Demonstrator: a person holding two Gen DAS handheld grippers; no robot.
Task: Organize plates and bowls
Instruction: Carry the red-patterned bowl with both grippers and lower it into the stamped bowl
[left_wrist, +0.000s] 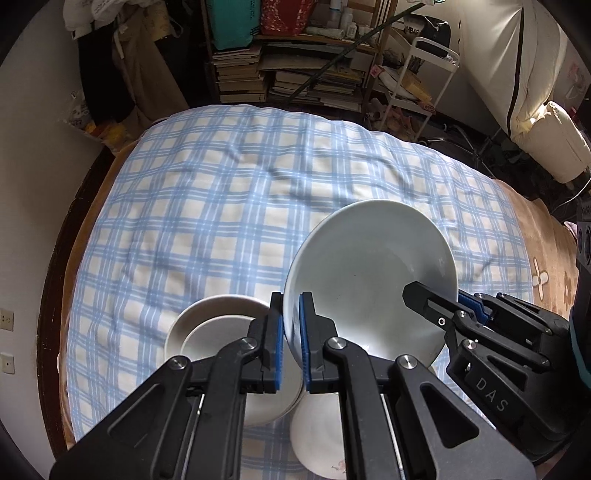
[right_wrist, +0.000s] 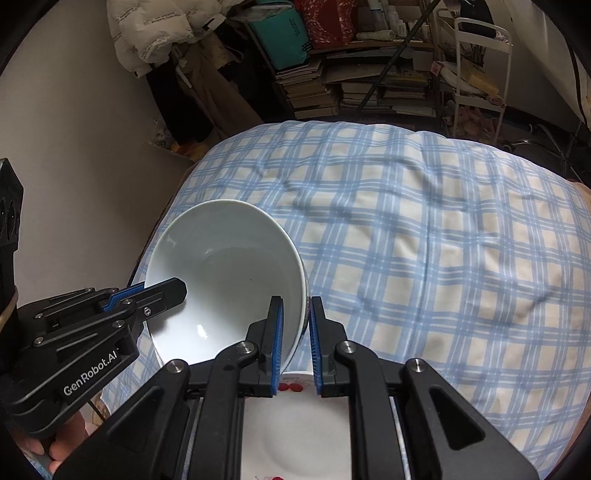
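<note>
Both grippers on one white bowl (left_wrist: 369, 273), held in the air over the bed's blue-and-cream plaid blanket (left_wrist: 207, 206) — not resting on anything

Left gripper (left_wrist: 291, 332): fingers (left_wrist: 308, 343) pinching the bowl's rim on its left side, wall sandwiched between the blue pads, one pad inside, one outside. Right gripper (right_wrist: 295, 332): same pinch on the opposite rim, fingers (right_wrist: 275, 343) closed down on the wall. Each gripper shows up in the other's view, clamped across the bowl

Orientation: bowl is tilted, mouth facing up and toward the cameras, base pointing down and away toward the blanket. Round, so no real long axis; the rim reads as an oval in both views. The line between the two grip points runs roughly left-right across the mouth. Interior is empty, glossy, with a small dark speck on the inner wall. Some blue-red pattern visible on the outer wall next to the right fingers

Count, as far as visible:
- bowls: 1 held
- shallow white plates (left_wrist: 221, 332) stacked on the blanket under the left gripper: at least 2, exact number unclear, partly hidden by the gripper
- white plate with red flower marks (right_wrist: 295, 417) directly below the right gripper: 1

A bit of the person's hand (right_wrist: 44, 446) is visible at the lower left of the right wrist view
</note>
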